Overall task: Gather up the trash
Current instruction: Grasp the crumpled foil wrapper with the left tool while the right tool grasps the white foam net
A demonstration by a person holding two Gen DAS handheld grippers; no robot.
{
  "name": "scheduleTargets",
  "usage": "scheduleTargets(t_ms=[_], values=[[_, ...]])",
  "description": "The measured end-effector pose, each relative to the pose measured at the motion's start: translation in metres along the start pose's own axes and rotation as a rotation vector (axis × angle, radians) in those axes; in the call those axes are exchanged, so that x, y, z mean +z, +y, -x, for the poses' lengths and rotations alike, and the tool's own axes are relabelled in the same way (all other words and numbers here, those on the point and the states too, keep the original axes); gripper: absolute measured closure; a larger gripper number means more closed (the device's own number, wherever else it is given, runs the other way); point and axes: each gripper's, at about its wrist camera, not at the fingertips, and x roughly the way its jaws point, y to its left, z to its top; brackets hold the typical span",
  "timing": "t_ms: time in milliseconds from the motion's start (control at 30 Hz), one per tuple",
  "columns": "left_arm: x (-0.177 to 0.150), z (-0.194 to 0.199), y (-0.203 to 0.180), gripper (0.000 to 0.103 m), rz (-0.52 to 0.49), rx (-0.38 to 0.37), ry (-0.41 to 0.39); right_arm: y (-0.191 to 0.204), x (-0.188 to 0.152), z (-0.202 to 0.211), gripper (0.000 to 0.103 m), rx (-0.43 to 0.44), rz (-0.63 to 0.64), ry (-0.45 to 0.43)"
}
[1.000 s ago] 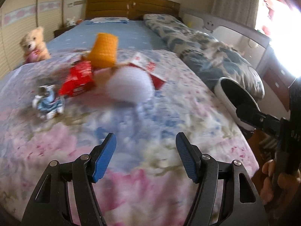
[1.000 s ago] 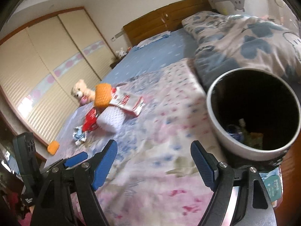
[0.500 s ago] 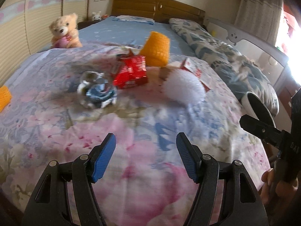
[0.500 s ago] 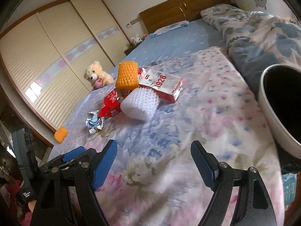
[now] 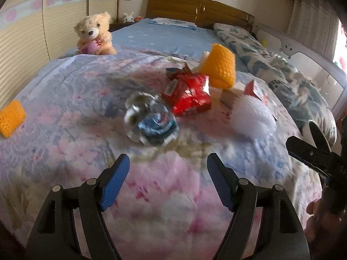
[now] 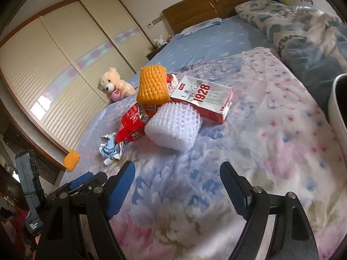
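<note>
A pile of trash lies on the flowered bedspread (image 5: 71,99): a crumpled blue and silver wrapper (image 5: 151,123), a red snack bag (image 5: 188,95), an orange foam net (image 5: 219,69), a white foam net (image 5: 251,117) and a red and white box (image 6: 203,97). My left gripper (image 5: 168,166) hovers just short of the wrapper, its jaws opening with nothing between them. My right gripper (image 6: 176,173) stands open and empty, a little short of the white foam net (image 6: 173,125). The white bin (image 6: 338,108) shows only its rim at the right edge.
A second small orange foam net (image 5: 10,119) lies near the bed's left edge. A teddy bear (image 5: 94,34) sits farther back on the left. A rumpled quilt (image 6: 308,36) fills the right side, with sliding wardrobe doors (image 6: 65,60) beyond the bed.
Both views have swung left and come closer to the trash pile. The bin has slid from the middle right of the right wrist view to its edge. The left jaws stand wider.
</note>
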Motion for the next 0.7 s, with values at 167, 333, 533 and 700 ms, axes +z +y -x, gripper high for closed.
scheduleTargets(t_ms=[167, 333, 533, 700], values=[[0.017, -0.012, 0.010, 0.018, 0.008, 0.018, -0.001, 0.002, 0.010, -0.017, 0.021, 0.000, -0.015, 0.005], [0.030, -0.029, 0.016, 0.018, 0.011, 0.006, 0.015, 0.006, 0.019, -0.032, 0.021, 0.001, -0.014, 0.009], [0.031, -0.047, 0.019, 0.051, 0.021, -0.018, 0.063, 0.003, 0.022, -0.050, 0.031, -0.038, -0.005, 0.009], [0.029, -0.038, 0.011, 0.083, -0.003, -0.033, 0.033, 0.007, 0.020, -0.053, 0.088, -0.057, 0.039, 0.034]])
